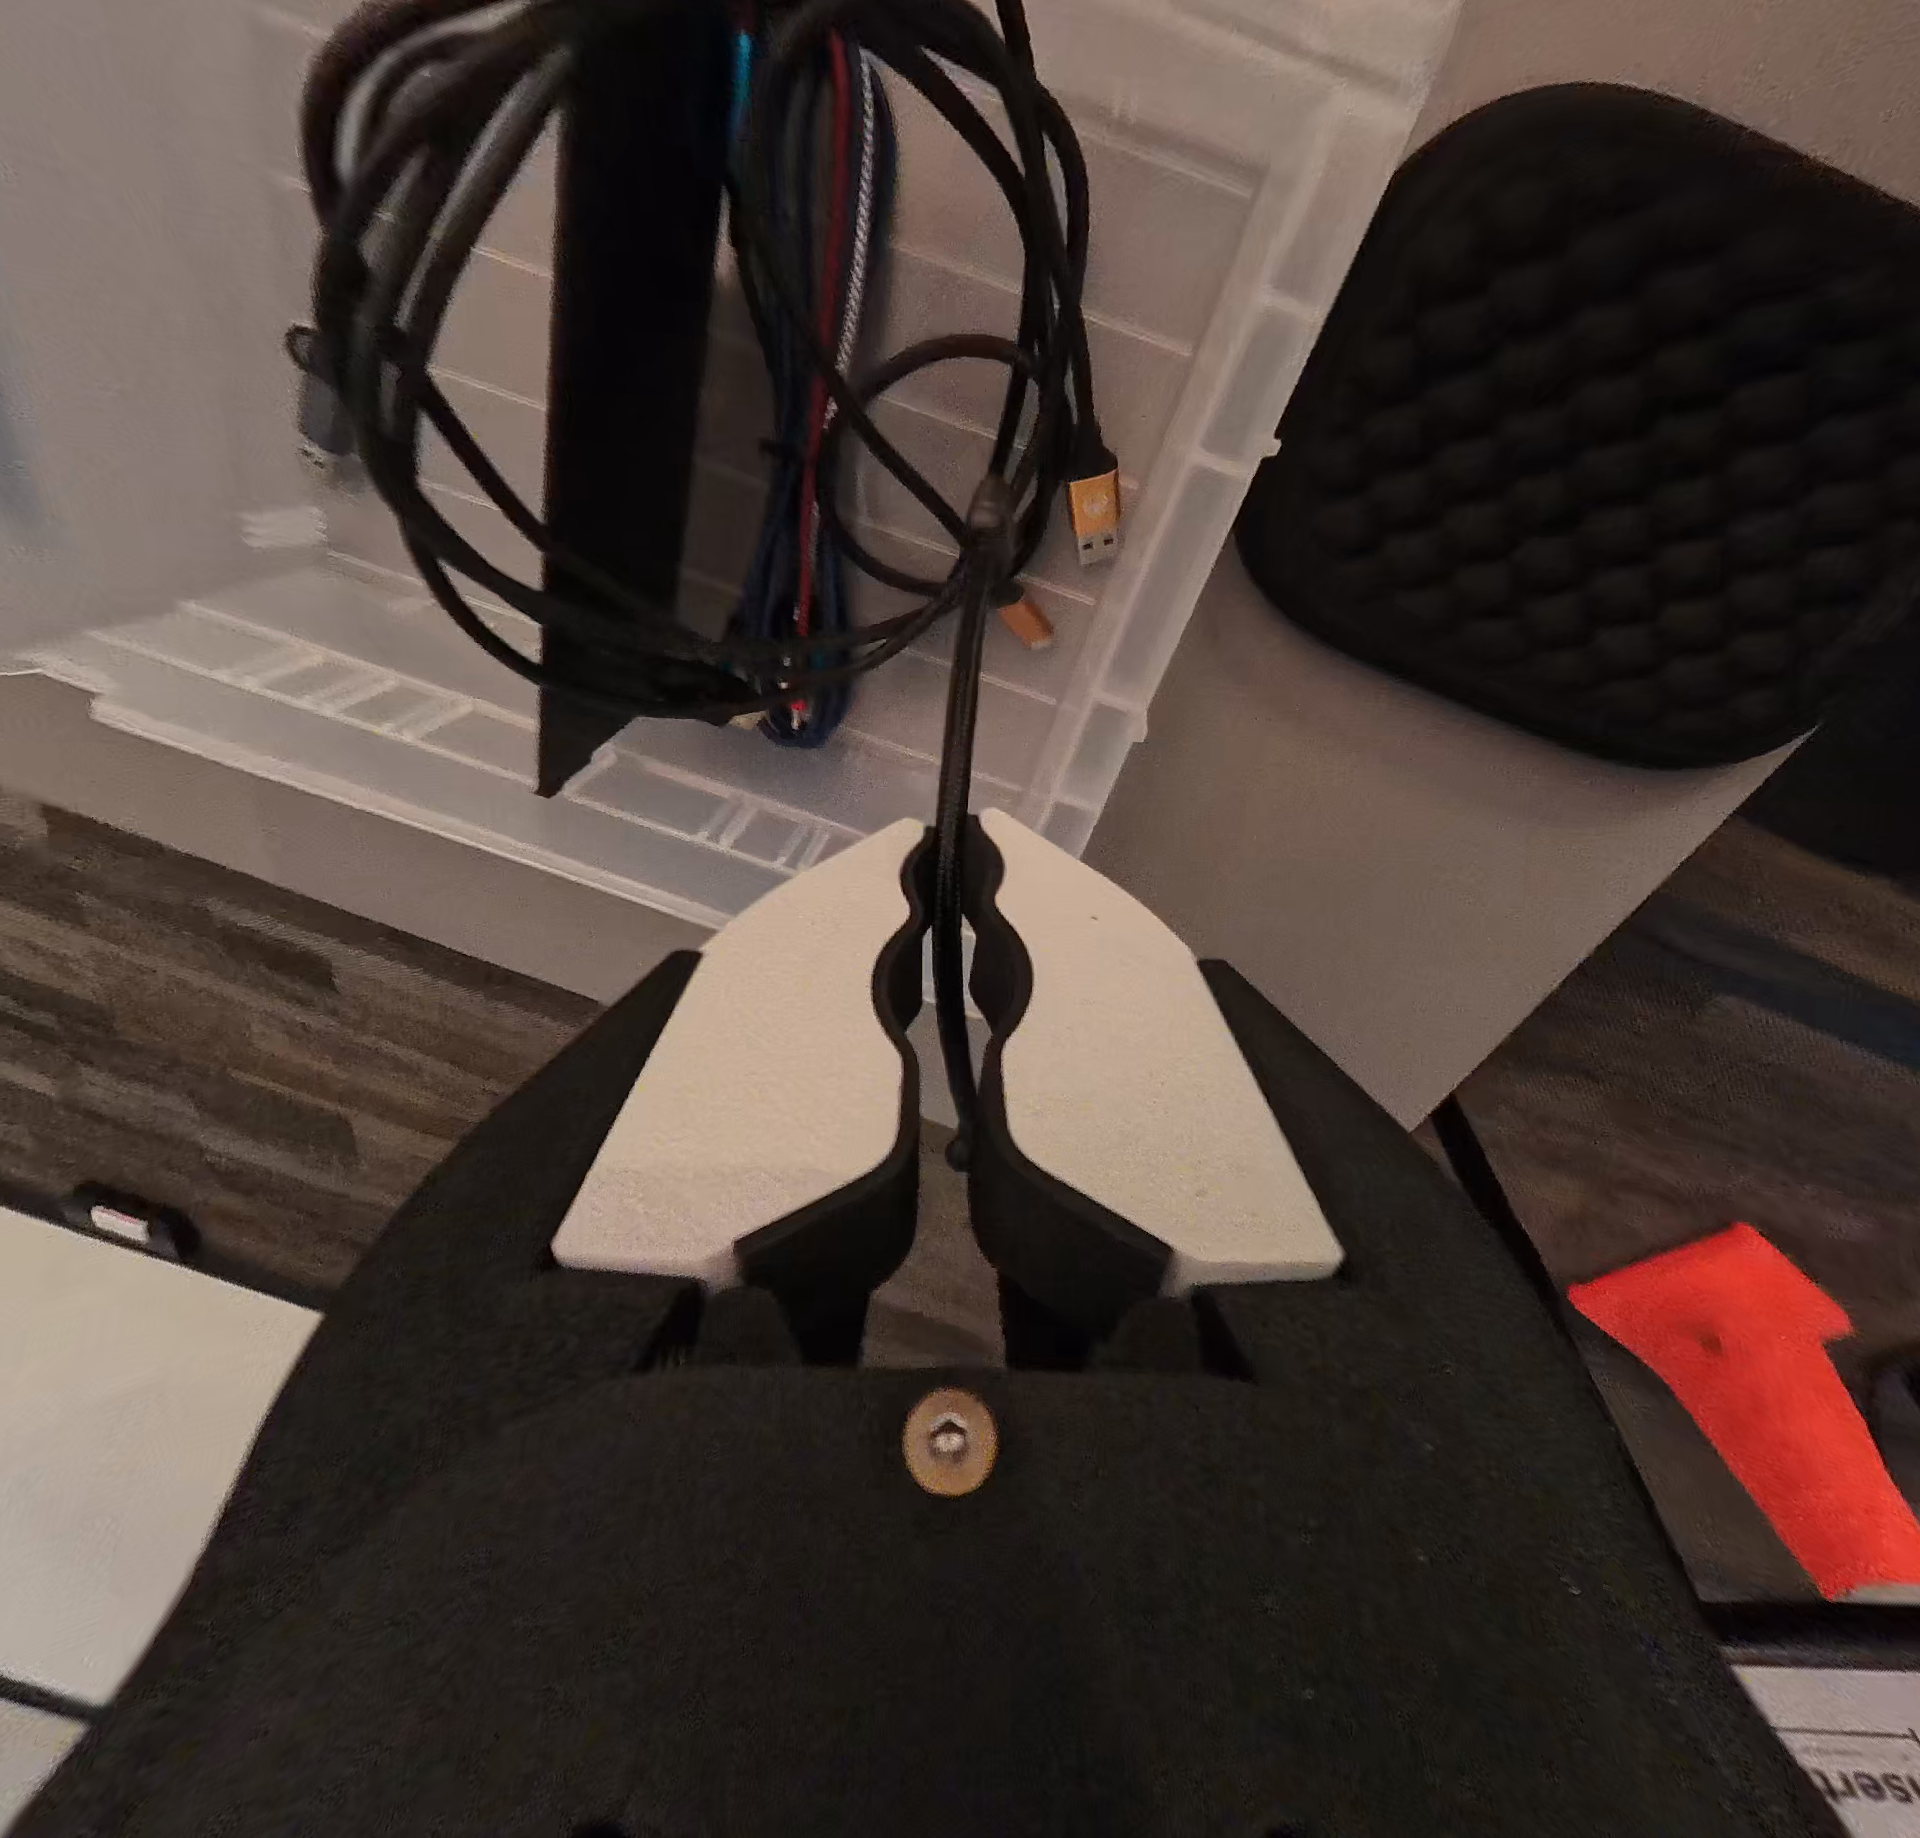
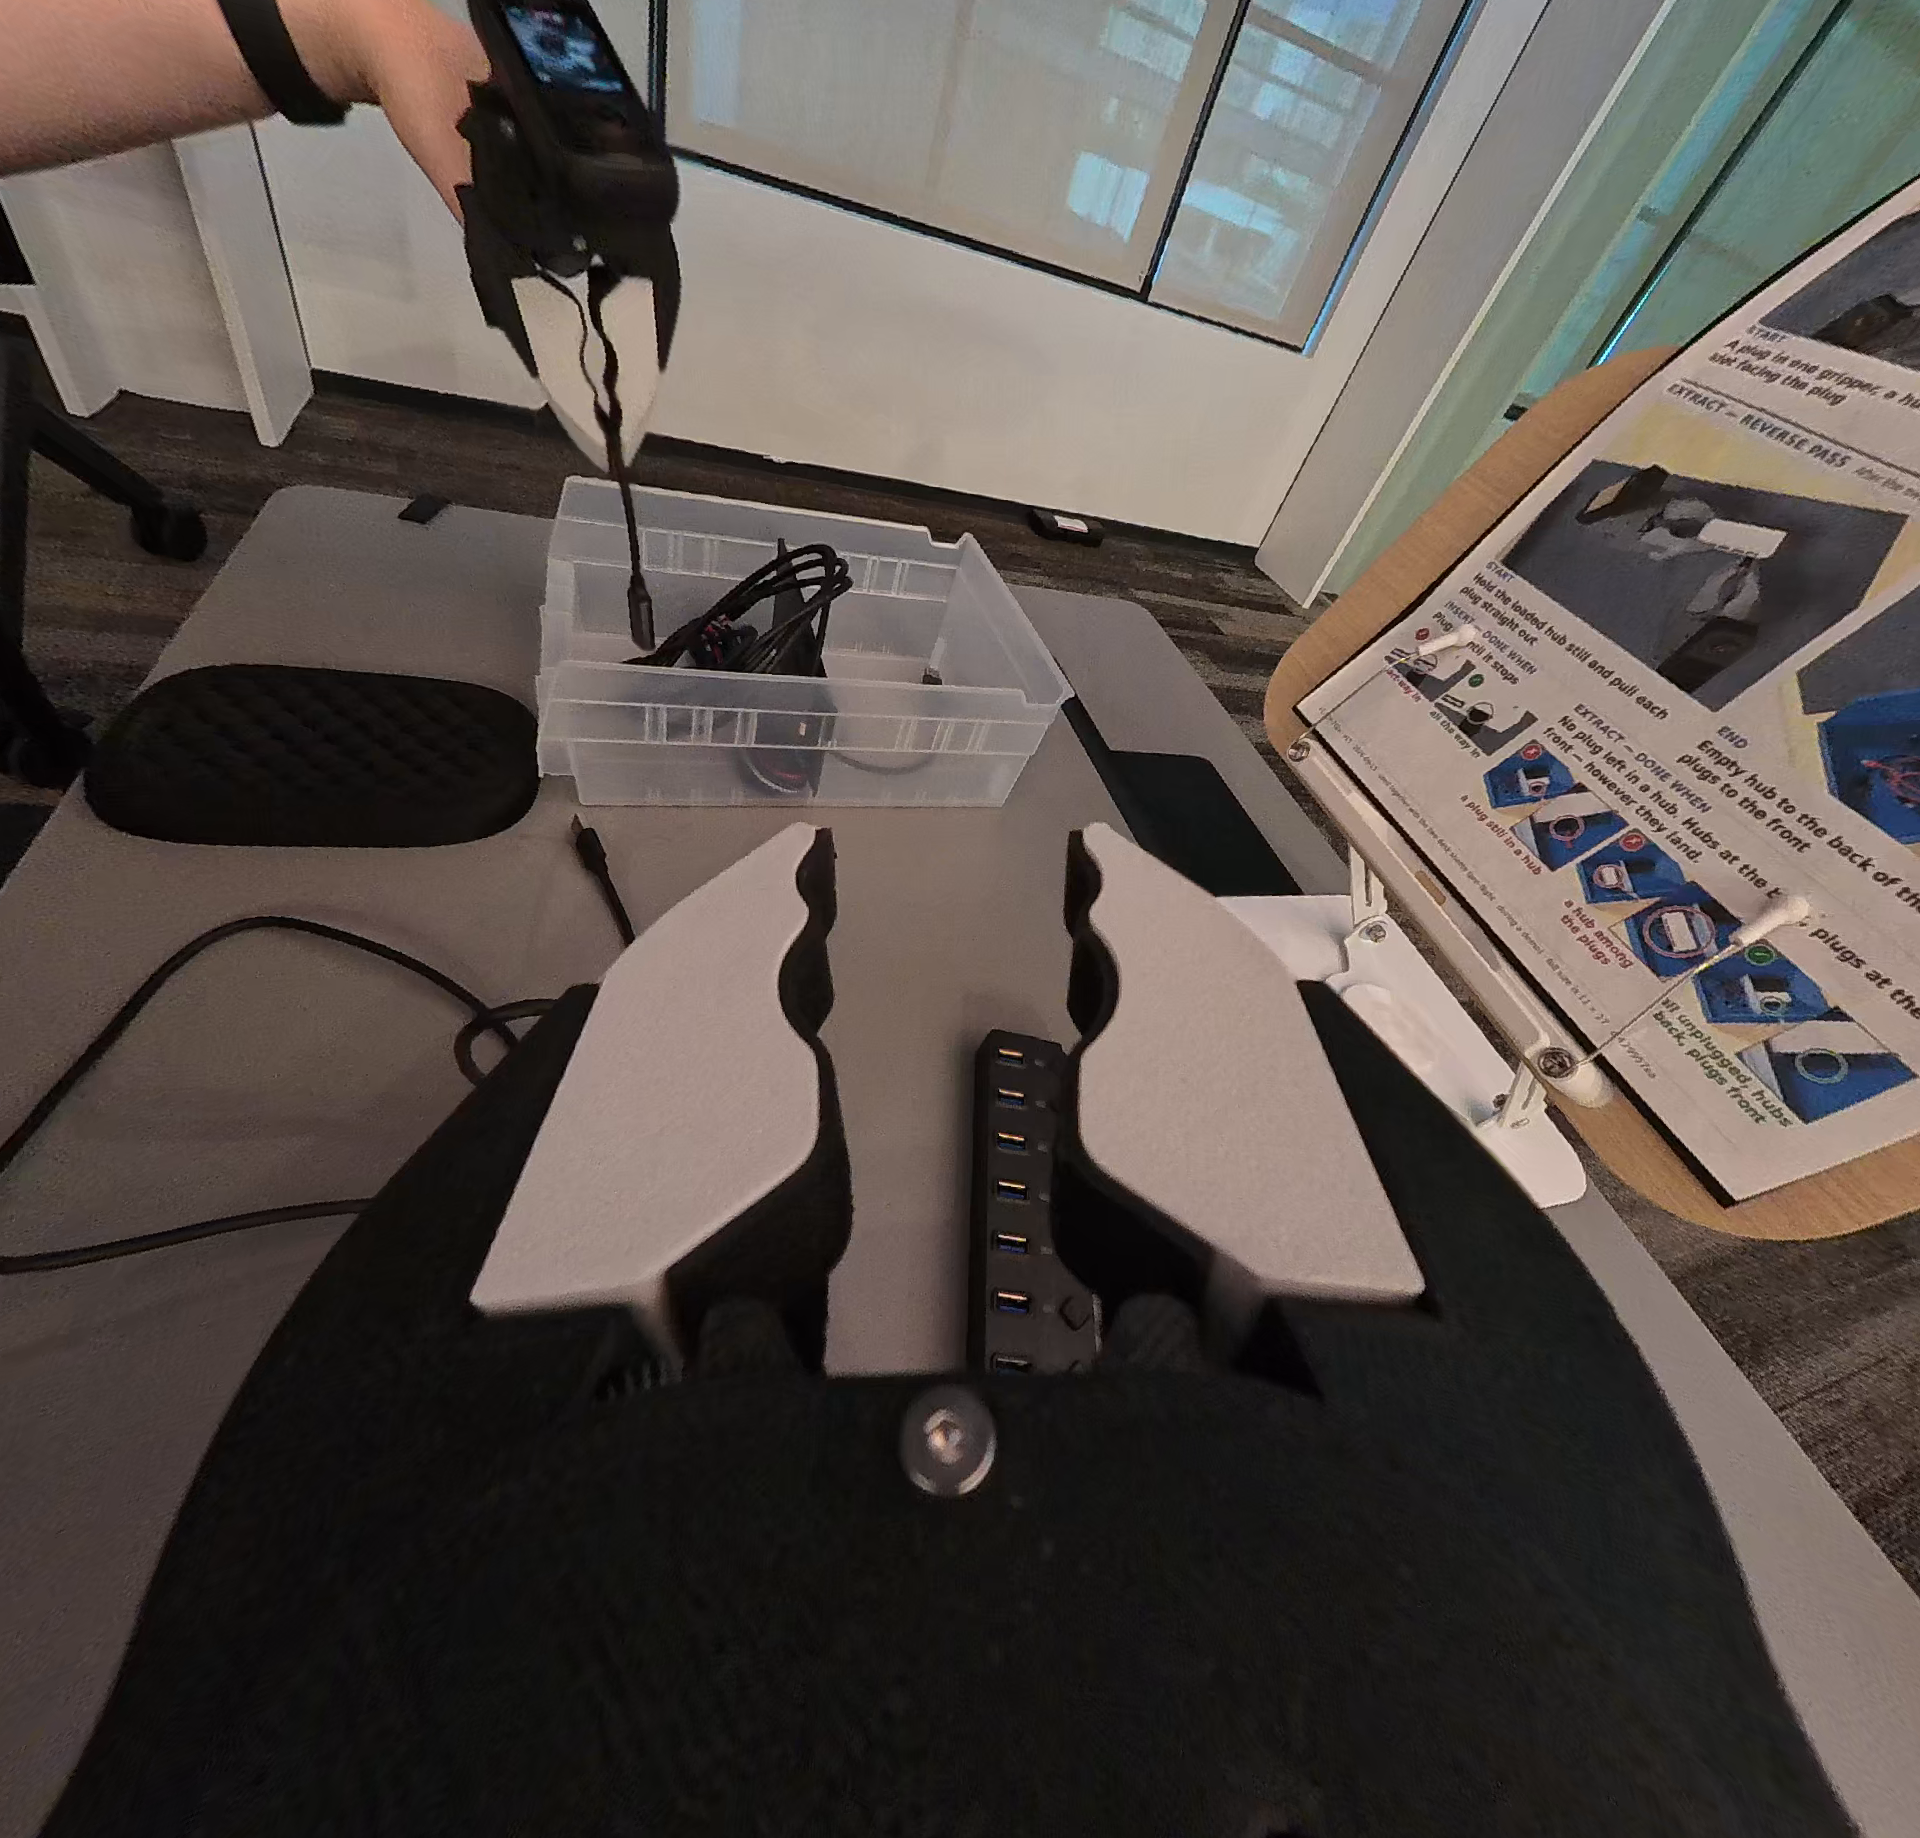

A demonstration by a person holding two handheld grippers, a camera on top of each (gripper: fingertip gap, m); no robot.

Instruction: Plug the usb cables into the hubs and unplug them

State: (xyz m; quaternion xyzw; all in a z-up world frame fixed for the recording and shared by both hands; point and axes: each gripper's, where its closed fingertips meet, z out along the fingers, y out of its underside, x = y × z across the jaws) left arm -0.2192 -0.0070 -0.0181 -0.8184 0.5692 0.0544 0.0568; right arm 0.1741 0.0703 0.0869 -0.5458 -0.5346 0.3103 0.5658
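My left gripper (image 1: 951,832) is shut on a black braided cable (image 1: 961,708). It holds the cable above a clear plastic bin (image 1: 1174,500), and the cable's dark plug (image 1: 987,510) points down into the bin. The bin holds a tangle of cables (image 1: 436,354), an orange-sleeved USB plug (image 1: 1091,510) and a long black bar (image 1: 634,386). My right gripper (image 2: 948,853) is open and empty above the grey table. A black multi-port USB hub (image 2: 1023,1206) lies on the table between its fingers, close to the right one. The right wrist view also shows the left gripper (image 2: 608,448), held by a hand, over the bin (image 2: 790,749).
A black quilted pad (image 2: 301,749) lies left of the bin. A loose black cable with a plug (image 2: 587,843) lies on the table (image 2: 935,957) at the front left. A printed sheet on a white stand (image 2: 1662,749) stands at the right edge. Left tips to right tips: about 40 centimetres.
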